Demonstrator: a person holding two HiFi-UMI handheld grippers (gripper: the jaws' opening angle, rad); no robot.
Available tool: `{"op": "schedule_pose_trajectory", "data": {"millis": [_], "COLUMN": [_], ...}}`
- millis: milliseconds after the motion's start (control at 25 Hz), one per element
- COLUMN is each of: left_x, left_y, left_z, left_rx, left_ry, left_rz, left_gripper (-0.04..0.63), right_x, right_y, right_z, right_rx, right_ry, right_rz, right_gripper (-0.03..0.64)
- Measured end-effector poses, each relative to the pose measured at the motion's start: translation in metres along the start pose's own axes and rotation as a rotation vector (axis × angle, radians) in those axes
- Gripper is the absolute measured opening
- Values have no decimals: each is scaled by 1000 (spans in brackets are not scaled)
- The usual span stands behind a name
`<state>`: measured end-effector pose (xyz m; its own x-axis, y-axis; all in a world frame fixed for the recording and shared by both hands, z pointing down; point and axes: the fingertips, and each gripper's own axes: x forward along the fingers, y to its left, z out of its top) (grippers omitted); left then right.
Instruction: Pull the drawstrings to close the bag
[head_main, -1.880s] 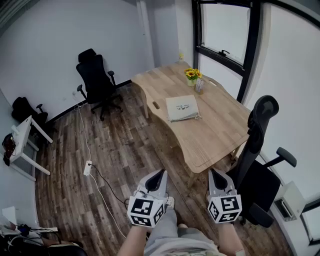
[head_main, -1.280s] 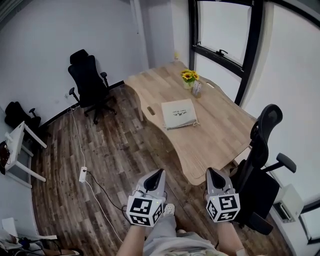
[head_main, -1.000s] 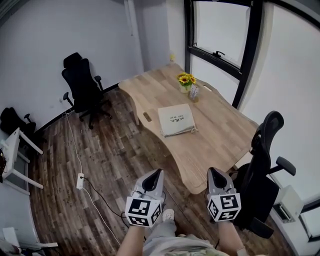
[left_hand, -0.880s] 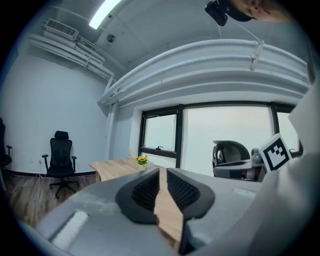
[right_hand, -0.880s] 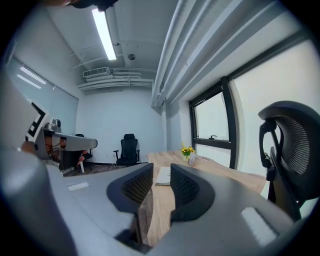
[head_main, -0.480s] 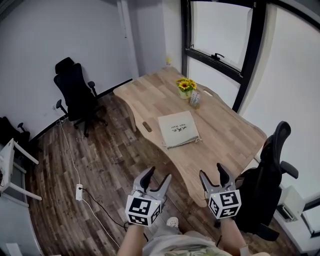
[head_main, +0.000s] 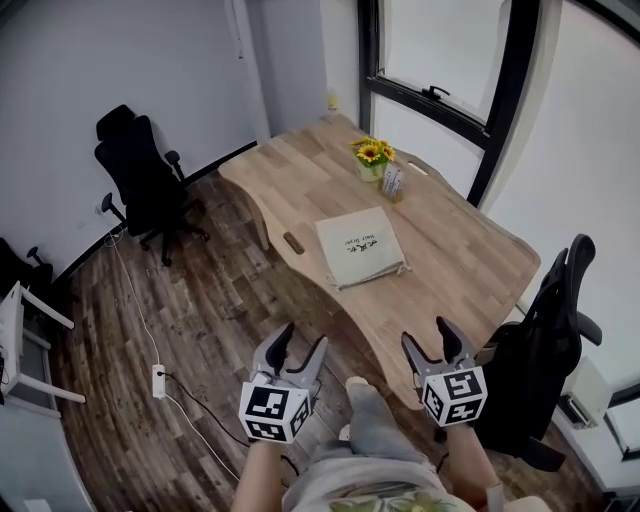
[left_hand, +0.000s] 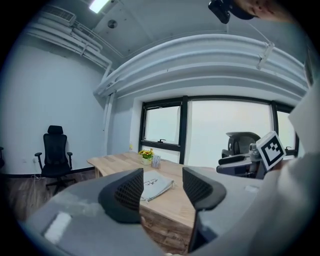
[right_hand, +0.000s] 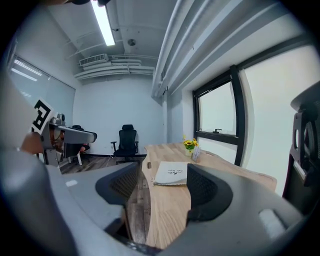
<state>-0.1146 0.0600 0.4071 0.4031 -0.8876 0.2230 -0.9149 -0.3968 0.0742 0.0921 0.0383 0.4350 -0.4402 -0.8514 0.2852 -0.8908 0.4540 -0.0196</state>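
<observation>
Both grippers have drawn nearer to the bench (head_main: 455, 235) than a second or two ago, and the fingers, pressed together then, have just been opening. The left gripper (head_main: 303, 338) now has its fingers spread wide with nothing between them; its own view shows only the far-off bench through the gap. The right gripper (head_main: 427, 335) stands the same way, fingers wide apart and holding nothing. Both hang over the wood floor (head_main: 200, 330), just short of the bench's near end and well apart from the bag (head_main: 360, 246).

That bag, pale cloth with small dark print, lies flat about midway along the bench, close to the wavy edge on the floor side. Its drawstrings are too small to make out clearly. A pot of yellow flowers (head_main: 371, 155) stands beyond it toward the window edge, with a small jar (head_main: 393, 181) just beside the pot. One black office chair (head_main: 135, 170) stands by the far wall, another (head_main: 545, 345) at the bench's near right corner.
</observation>
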Motion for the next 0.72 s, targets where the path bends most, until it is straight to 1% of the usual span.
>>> {"op": "schedule_pose_trajectory", "data": {"millis": [280, 360, 480, 720], "left_x": [32, 43, 60, 106], "left_y": [21, 26, 35, 61], "left_z": [-4, -3, -3, -9], "left_rx": [-5, -6, 13, 45], "left_ry": [7, 14, 37, 89], "left_rz": [3, -8, -26, -33], "left_gripper": [244, 244, 244, 244], "right_x": [39, 52, 73, 113], "right_y": [-13, -19, -28, -48], "right_z": [-7, -7, -6, -7], "right_rx": [8, 15, 24, 44], "right_ry": [31, 39, 48, 72], "right_rz": [4, 2, -4, -15], "right_gripper": [296, 296, 296, 295]}}
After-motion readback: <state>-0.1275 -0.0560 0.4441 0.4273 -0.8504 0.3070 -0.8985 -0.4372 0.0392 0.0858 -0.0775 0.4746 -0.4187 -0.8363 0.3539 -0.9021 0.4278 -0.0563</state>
